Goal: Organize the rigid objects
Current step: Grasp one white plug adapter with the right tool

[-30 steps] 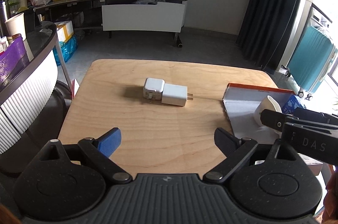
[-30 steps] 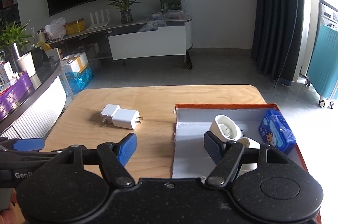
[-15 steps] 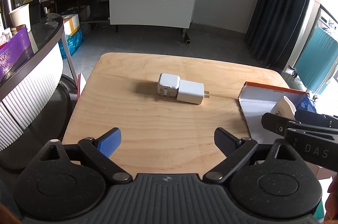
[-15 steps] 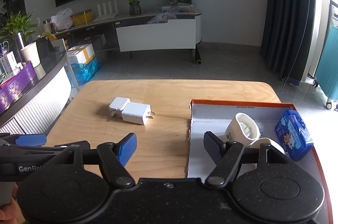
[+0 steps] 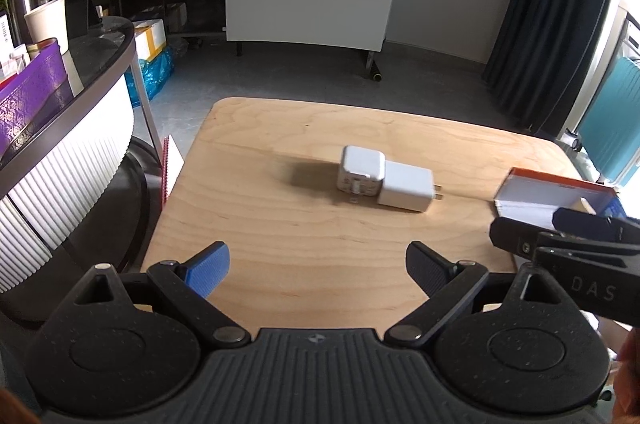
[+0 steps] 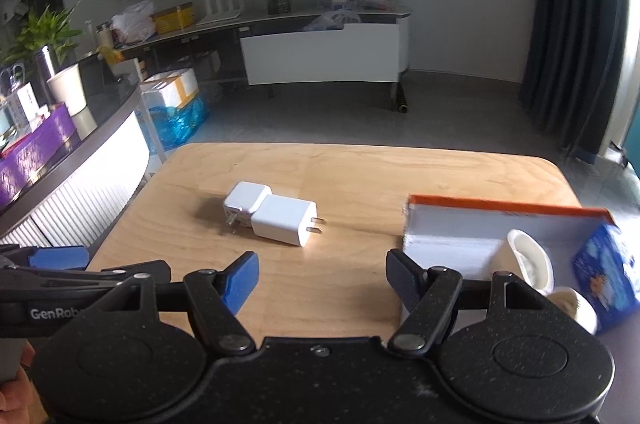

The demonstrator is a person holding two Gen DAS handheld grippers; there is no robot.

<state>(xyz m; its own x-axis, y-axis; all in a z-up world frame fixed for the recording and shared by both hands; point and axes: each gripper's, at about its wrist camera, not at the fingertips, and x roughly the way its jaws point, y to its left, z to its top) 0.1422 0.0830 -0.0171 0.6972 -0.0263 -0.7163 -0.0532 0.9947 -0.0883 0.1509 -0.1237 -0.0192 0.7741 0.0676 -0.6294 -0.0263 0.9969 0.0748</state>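
Observation:
Two white chargers lie touching in the middle of the wooden table: a squarish one and a longer one with two prongs to its right. My left gripper is open and empty at the table's near edge, short of them. My right gripper is open and empty, further right. An orange-rimmed box at the table's right holds two white cups and a blue packet.
A curved dark counter with a purple box stands close on the left. A low white cabinet and dark curtains stand behind. A teal suitcase is at the right. The right gripper's body reaches in beside the left one.
Both grippers have turned left and drawn back a little. The chargers and box have shifted right in both views. Nothing was picked up.

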